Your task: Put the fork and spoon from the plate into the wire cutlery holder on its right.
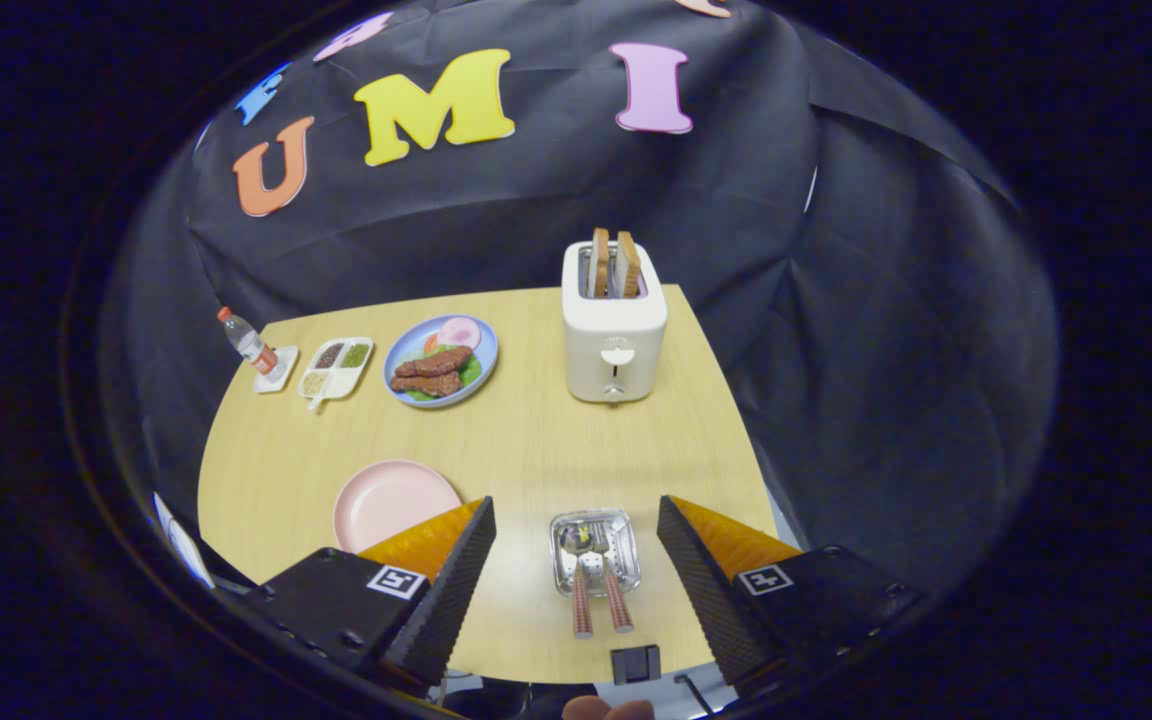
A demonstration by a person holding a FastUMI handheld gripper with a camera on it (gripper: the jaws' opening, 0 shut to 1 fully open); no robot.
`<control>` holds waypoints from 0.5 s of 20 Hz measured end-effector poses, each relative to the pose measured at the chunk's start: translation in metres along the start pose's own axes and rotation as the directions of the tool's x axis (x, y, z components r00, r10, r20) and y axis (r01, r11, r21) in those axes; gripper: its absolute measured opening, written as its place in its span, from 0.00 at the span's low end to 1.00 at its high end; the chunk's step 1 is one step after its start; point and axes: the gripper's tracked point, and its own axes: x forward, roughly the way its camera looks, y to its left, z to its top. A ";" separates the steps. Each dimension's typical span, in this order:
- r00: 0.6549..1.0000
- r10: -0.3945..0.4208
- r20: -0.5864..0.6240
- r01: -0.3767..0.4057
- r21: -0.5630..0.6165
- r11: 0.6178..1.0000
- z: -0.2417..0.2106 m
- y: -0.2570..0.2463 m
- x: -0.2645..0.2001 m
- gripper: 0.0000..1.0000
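Observation:
My gripper [576, 540] hangs open above the near part of the wooden table, its two orange-and-black fingers [456, 575] spread wide. Straight below, between the fingers, stands the shiny wire cutlery holder [594, 550]. Two reddish-brown handles [598, 605], one of the fork and one of the spoon, stick up out of it side by side. The pink plate [391, 500] lies left of the holder, partly behind my left finger, and its visible surface is bare. Nothing is held between the fingers.
A white toaster [614, 330] with two bread slices stands at the table's far right. Along the far left sit a blue plate of food [441, 360], a white divided dish [336, 367] and a small bottle [246, 342]. A small black clip [635, 663] sits on the table's near edge.

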 end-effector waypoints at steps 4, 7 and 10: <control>0.987 0.031 0.159 -0.025 -0.042 0.999 0.030 0.018 -0.017 0.97; 0.950 0.043 0.309 -0.023 -0.067 0.997 0.056 0.026 -0.036 0.97; 0.897 0.066 0.437 -0.037 -0.074 0.997 0.077 0.043 -0.066 0.97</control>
